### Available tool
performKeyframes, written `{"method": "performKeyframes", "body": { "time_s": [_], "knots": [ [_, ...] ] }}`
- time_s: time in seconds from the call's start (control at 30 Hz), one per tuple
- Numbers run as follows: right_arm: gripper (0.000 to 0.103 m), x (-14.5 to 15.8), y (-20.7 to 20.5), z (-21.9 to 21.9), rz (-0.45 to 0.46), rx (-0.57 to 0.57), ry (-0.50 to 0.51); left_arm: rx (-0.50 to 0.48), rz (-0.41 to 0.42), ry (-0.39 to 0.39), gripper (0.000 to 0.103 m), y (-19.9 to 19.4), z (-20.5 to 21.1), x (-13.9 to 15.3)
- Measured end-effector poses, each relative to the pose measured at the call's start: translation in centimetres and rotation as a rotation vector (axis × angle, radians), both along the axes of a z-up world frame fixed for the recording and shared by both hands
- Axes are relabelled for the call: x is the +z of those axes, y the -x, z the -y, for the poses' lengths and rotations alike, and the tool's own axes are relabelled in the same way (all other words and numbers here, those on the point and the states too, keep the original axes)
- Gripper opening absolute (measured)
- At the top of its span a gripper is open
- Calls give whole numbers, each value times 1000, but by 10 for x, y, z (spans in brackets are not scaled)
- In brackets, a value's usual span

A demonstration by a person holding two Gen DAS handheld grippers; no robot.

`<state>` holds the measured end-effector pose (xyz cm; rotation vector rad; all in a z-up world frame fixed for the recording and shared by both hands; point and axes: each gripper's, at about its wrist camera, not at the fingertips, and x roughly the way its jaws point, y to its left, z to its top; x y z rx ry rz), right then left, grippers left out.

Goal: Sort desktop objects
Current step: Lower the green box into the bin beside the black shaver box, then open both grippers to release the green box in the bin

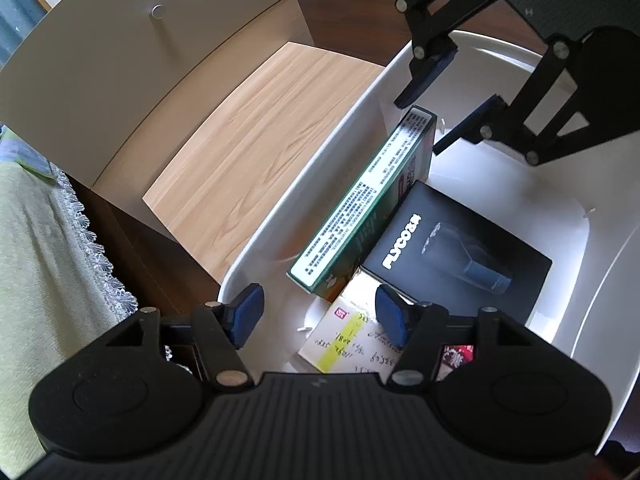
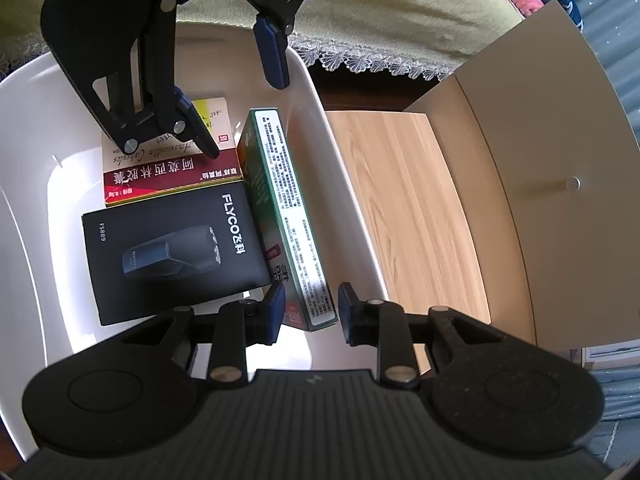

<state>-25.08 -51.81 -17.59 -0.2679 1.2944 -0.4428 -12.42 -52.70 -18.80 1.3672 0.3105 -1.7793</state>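
**White bin fills up, both grippers hover over the boxes**

White plastic everywhere here: the bin [image 2: 348, 216] sits on the bedside surface [image 1: 248, 140], and three boxes are already inside. The black shaver box [image 2: 172, 256] lies flat mid-floor, partly over the red medicine box [image 2: 160, 178] near the bin's far end in the right view. The green box [image 2: 288, 220] stands on its long edge, leaning against the bin's side wall, apparently dropped there because the flat space is taken. The left gripper [image 1: 316, 316] has its fingers wide, nothing between them, above the red box's pale end. The right gripper [image 2: 312, 312] holds its fingers narrow, straddling the green box's near end; the pads don't look pressed on.
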Motion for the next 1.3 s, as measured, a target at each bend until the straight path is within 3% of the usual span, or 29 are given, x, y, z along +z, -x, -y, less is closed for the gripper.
{"method": "performKeyframes", "body": {
  "time_s": [0.43, 0.7, 0.83, 0.97, 1.07, 1.17, 1.3],
  "knots": [
    [26, 16, 7, -15, 72, -6, 22, -1, 75, 39, 68, 6, -32, 27],
    [28, 20, 14, -33, 93, -25, 16, 38, 46, 67, 72, 9, -51, 38],
    [37, 21, 17, -42, 99, -36, 16, 2, 74, 59, 73, 15, -64, 33],
    [55, 22, 20, -50, 107, -40, 22, -23, 77, 77, 84, 20, -73, 34],
    [60, 23, 21, -54, 113, -46, 22, -28, 82, 96, 87, 21, -77, 35],
    [74, 23, 23, -58, 115, -47, 26, -52, 79, 108, 100, 22, -84, 35],
    [80, 25, 24, -62, 121, -46, 26, -77, 92, 104, 102, 25, -92, 32]
  ]
}}
